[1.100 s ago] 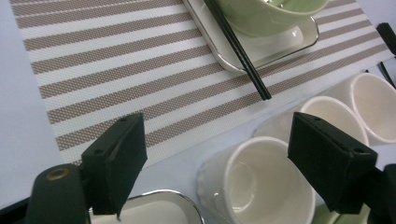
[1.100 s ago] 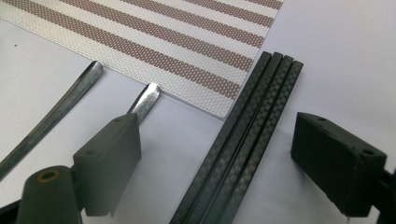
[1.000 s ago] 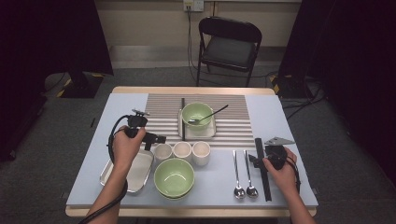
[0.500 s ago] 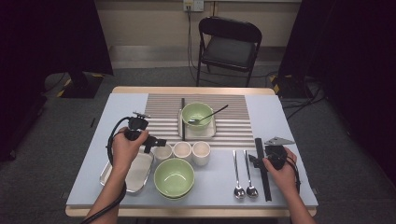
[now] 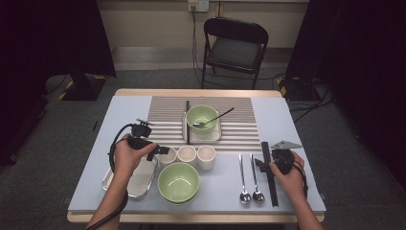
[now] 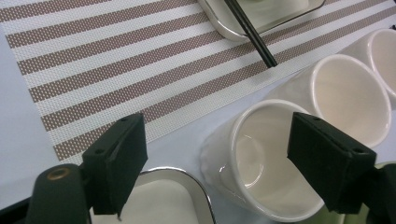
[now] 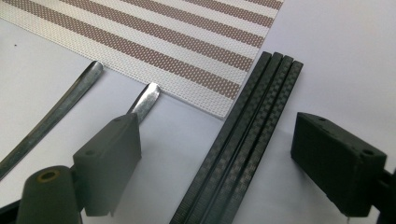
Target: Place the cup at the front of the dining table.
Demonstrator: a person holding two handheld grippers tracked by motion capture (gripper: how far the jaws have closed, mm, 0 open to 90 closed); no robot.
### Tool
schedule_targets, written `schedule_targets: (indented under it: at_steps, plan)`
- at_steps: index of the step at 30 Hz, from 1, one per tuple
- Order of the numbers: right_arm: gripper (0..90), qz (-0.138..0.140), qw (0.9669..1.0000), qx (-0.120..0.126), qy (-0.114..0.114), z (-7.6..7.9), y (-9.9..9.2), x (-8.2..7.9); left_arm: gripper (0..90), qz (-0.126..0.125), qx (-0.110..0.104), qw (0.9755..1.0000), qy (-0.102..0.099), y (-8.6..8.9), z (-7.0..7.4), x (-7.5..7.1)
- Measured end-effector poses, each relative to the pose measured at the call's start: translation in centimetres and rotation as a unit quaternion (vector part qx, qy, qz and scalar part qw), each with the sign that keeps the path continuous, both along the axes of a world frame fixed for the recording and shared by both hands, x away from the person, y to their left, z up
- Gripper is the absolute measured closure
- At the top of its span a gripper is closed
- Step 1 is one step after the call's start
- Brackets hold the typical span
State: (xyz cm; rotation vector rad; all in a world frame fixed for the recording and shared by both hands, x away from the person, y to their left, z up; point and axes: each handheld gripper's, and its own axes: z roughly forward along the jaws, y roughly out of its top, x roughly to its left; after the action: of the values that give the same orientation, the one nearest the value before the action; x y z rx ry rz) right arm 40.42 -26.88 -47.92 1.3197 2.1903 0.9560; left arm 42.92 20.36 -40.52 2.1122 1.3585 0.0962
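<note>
A person seated at a light blue bench (image 5: 297, 129) works with a handheld gripper in each hand. The left gripper (image 5: 160, 150) hangs over the nearest of three white cups (image 5: 168, 155) lined up in a row just below a striped placemat (image 5: 167, 108); in the left gripper view its jaws stand wide apart, one to each side of that cup (image 6: 261, 158), touching nothing. A metal tray (image 5: 136, 179) lies under the left hand (image 5: 125, 155), its rounded corner just beside the cup. In front of the cups sits a large green bowl (image 5: 178, 182).

The right gripper (image 5: 261, 164) rests low at the bench's right side over a bundle of black chopsticks (image 5: 268, 172). In the right gripper view the jaws are spread open, with the chopsticks (image 7: 243, 140) lying flat on the bench between them and ungripped. Two metal spoons (image 5: 250, 178) lie side by side just left of the chopsticks, handles pointing toward the placemat.

On the placemat, a second green bowl (image 5: 202, 117) holding a spoon sits on a small tray, with one dark chopstick (image 5: 187, 122) along its left edge. A black folding chair (image 5: 233, 45) stands beyond the bench.
</note>
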Motion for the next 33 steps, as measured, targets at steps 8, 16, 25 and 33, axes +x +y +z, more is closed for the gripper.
schedule_targets:
  at_steps: [8,16,25,33]
  plan:
    - [15.2,0.0,1.0,0.0,0.0,0.0,0.0,0.0,24.4,-0.002,0.006,1.0,0.007,-0.1,-0.8,0.0]
    - [15.2,0.0,1.0,0.0,0.0,0.0,0.0,0.0,31.1,0.017,0.007,0.9997,0.015,0.1,-1.4,0.0]
    - [15.2,0.0,1.0,0.0,0.0,0.0,0.0,0.0,34.6,0.021,0.017,0.9995,0.014,0.2,-2.0,0.1]
    - [15.2,0.0,1.0,0.0,0.0,0.0,0.0,0.0,35.0,0.02,0.026,0.9993,0.016,-0.1,-2.3,0.1]
